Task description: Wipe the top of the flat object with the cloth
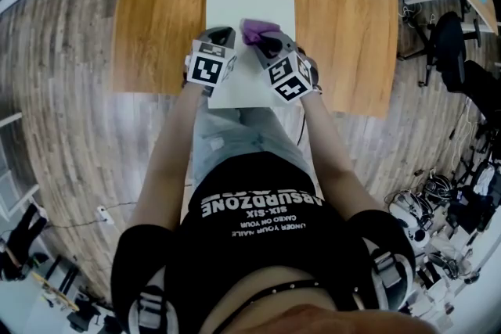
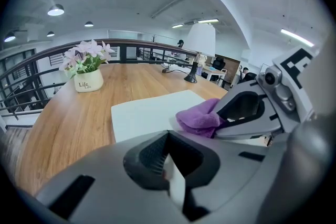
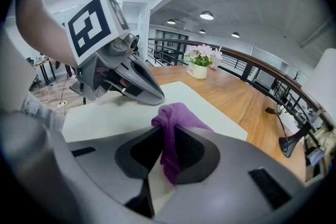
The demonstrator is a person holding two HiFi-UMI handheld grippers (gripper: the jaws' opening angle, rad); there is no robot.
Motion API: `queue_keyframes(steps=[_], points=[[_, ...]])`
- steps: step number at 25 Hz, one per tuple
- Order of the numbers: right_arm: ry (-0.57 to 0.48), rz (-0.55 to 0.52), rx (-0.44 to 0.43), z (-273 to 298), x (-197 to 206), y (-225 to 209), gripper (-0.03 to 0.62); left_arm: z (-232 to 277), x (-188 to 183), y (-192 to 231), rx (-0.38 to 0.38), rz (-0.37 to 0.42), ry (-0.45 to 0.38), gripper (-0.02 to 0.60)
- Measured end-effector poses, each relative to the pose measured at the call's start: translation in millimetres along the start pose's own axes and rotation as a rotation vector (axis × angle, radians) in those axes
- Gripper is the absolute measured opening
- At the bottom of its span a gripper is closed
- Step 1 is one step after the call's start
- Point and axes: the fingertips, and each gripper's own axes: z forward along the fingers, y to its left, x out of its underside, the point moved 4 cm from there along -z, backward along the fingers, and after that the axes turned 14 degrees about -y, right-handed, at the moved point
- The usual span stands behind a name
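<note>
Wooden table [image 1: 156, 12] bore the flat white board [image 1: 250, 8], its edge pinched by the left gripper [image 1: 221, 35], seemingly to steady it, while the right gripper [image 1: 264, 44] clamped the purple cloth [image 1: 257, 30]

left gripper [image 1: 220, 34] and right gripper [image 1: 264, 43]: grey moulded shells, dark ribbed pads [image 2: 152, 152] lining the jaws. Behind the jaws each carries a white cube [image 1: 210, 66] with black square markers. Person wears black T-shirt [image 1: 258, 246], white print, pale jeans [image 1: 227, 141].
</note>
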Motion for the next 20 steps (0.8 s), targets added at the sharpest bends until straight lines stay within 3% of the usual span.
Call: queue_keyframes(steps=[20], points=[[-0.006,0.003,-0.021,-26.7,9.5,42.7,0.074,-1.3,0.7,-1.6,-0.001,0.024,-0.008,0.017]])
